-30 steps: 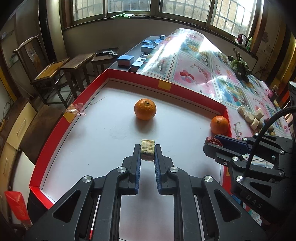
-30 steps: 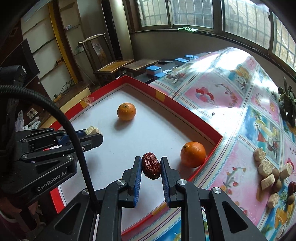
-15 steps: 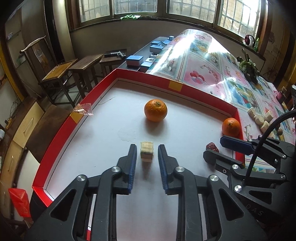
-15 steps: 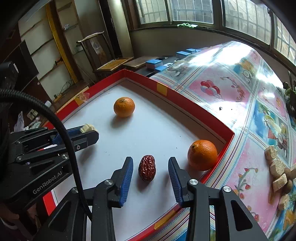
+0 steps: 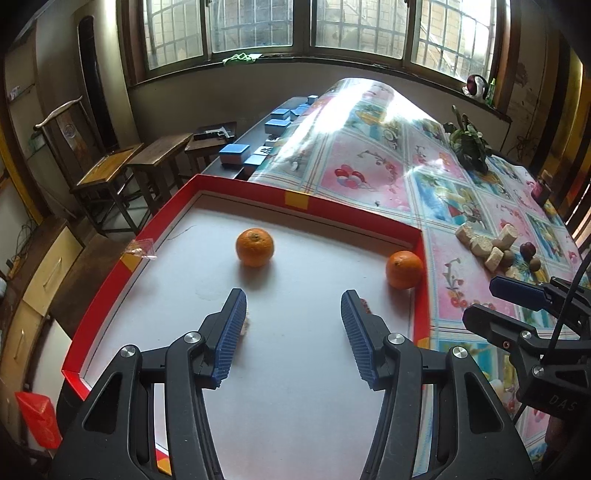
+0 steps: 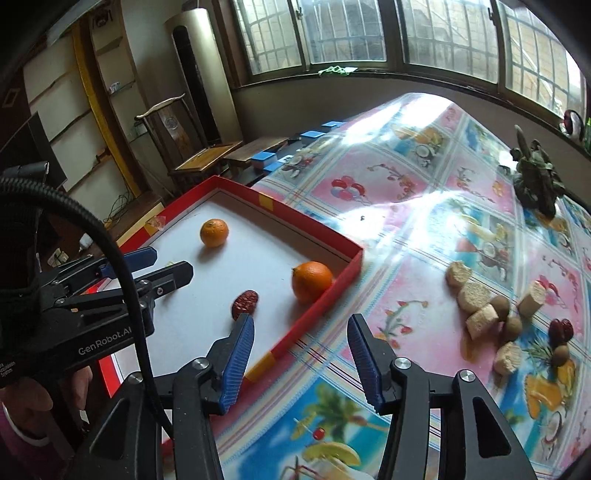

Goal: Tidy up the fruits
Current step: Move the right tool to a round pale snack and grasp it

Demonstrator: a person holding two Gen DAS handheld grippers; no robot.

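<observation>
Nearest to me, my left gripper (image 5: 293, 325) hung over the white floor of the red tray (image 5: 354, 218), its blue-padded jaws apart and opening wider, with only bare tray floor between them. Just behind its left finger a pale scrap peeked out; I could not tell what it was. A sliver of something dark red showed at the right finger's tip.

My right gripper (image 6: 301, 345) hovered above the tray's near corner, where the red wall meets the tablecloth (image 6: 424, 206). Its jaws were also parted and opening, pressing on nothing. Just beyond its left finger, a wrinkled red date (image 6: 245, 300) lay on the tray floor, free of the pads.

A little farther in, one orange (image 6: 311, 281) sat inside the tray, tucked close to the right-hand wall near the corner. A second orange (image 6: 214, 232) rested farther back, nearer the tray's middle, well apart from the first.

To the right of the tray, out on the flowered plastic tablecloth, a loose cluster waited: pale cake-like chunks (image 6: 474, 295), small brown round fruits (image 6: 513, 326) and another dark red date (image 6: 561, 330).

Beyond that, a small green plant (image 6: 535, 177) stood at the table's far side. Blue boxes (image 5: 234, 151) lay at the far end of the table, wooden chairs (image 5: 107, 173) stood left of it, and barred windows (image 5: 314, 26) closed the view.
</observation>
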